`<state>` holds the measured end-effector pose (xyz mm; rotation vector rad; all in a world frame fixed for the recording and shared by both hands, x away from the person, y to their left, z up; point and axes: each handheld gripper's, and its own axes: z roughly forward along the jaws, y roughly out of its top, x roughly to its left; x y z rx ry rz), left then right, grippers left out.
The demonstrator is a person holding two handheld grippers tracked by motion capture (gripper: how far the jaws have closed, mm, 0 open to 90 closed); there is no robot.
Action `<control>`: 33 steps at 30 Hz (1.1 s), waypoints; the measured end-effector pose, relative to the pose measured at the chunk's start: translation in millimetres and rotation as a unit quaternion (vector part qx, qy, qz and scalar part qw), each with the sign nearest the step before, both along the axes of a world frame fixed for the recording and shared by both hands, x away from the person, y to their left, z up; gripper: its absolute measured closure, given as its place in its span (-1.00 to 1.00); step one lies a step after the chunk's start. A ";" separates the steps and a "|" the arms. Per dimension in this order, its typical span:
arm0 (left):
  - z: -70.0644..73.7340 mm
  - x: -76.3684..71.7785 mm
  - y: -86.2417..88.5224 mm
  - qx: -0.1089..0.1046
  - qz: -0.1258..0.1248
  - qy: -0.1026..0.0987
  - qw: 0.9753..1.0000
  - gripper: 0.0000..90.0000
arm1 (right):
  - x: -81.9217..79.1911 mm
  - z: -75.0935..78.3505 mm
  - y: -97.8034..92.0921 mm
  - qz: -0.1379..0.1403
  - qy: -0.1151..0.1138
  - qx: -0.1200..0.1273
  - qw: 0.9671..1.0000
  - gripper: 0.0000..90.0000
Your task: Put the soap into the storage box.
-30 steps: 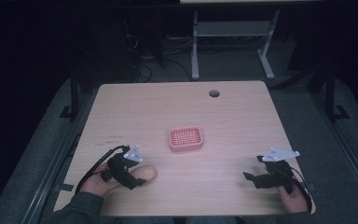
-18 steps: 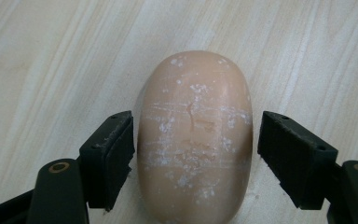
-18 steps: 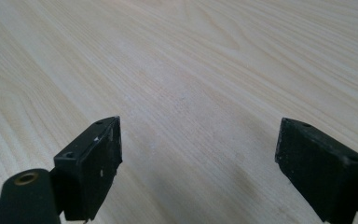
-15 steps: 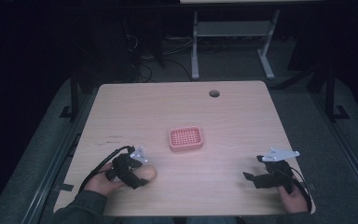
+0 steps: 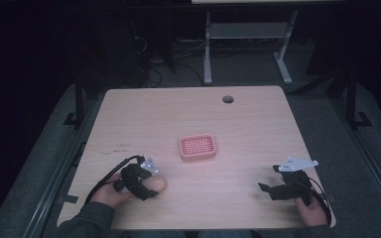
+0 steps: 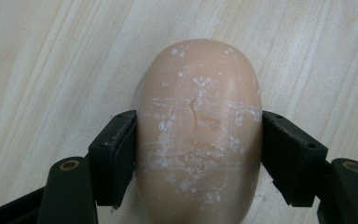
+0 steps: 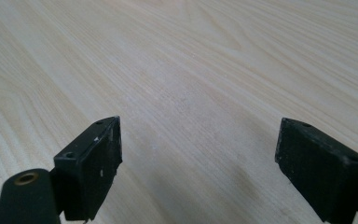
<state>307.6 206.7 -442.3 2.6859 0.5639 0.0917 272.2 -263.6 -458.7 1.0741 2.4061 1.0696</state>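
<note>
A tan oval soap bar (image 6: 198,140), scuffed with white flecks, lies on the pale wooden table (image 5: 144,119). My left gripper (image 6: 198,135) is shut on it, a black pad pressing each long side. In the high view the left gripper (image 5: 149,186) and soap bar (image 5: 157,183) sit near the table's front left. A pink ridged soap dish (image 5: 197,147) stands at the table's middle, apart from both grippers. My right gripper (image 5: 267,189) rests at the front right, and in its own view the right gripper (image 7: 198,140) stands open over bare wood.
A round cable hole (image 5: 227,99) pierces the table near its far edge. Beyond the table, in the dark, stands a white desk frame (image 5: 208,49) with cables on the floor. The left gripper's black cable (image 5: 106,178) loops over the front left corner.
The left hand has edged slightly to the right with the soap bar between its jaws. The right gripper and the soap dish have not moved.
</note>
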 end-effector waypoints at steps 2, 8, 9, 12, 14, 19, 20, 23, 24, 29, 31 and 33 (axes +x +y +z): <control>0.5 -0.1 -0.4 0.004 -0.002 0.000 1.000 -0.30 | 0.0 0.0 0.0 0.000 0.000 0.000 1.000 -0.69; 2.7 -1.7 -3.6 0.011 -0.007 -0.006 1.000 -0.29 | -0.6 0.3 -0.7 -0.002 -0.001 0.000 1.000 -0.69; 3.3 -1.7 -4.0 0.010 -0.008 -0.006 1.000 -0.29 | -0.9 0.5 -0.6 -0.003 -0.001 0.000 1.000 -0.69; 6.5 -0.9 -7.7 0.007 -0.012 -0.008 1.000 -0.29 | -1.1 0.6 -1.2 -0.004 -0.001 0.002 1.000 -0.69; 8.4 0.1 -11.2 0.007 -0.016 -0.006 1.000 -0.28 | -0.8 0.4 -2.5 -0.005 -0.002 0.002 1.000 -0.69; 9.8 5.5 -18.3 -0.002 -0.018 -0.004 1.000 -0.28 | -2.0 1.0 -4.4 -0.009 -0.003 0.009 1.000 -0.69; 10.0 7.5 -19.2 -0.005 -0.020 -0.003 1.000 -0.28 | -2.2 1.1 -4.5 -0.010 -0.003 0.010 1.000 -0.69; 9.4 10.3 -22.4 -0.004 -0.020 0.002 1.000 -0.28 | -2.4 1.2 -5.4 -0.010 -0.003 0.011 1.000 -0.69; 9.4 11.0 -23.3 -0.003 -0.021 0.003 1.000 -0.28 | -2.4 1.5 -6.1 -0.008 -0.003 0.010 1.000 -0.69; 13.5 16.1 -29.0 -0.002 -0.025 0.007 1.000 -0.28 | -2.3 1.3 -6.3 -0.007 -0.002 0.011 1.000 -0.69; 15.1 18.6 -31.4 -0.001 -0.027 0.005 1.000 -0.28 | -2.4 1.2 -5.8 -0.009 -0.001 0.013 1.000 -0.69; 17.3 22.3 -33.7 0.000 -0.030 0.006 1.000 -0.28 | -2.6 1.2 -5.3 -0.010 0.000 0.015 1.000 -0.69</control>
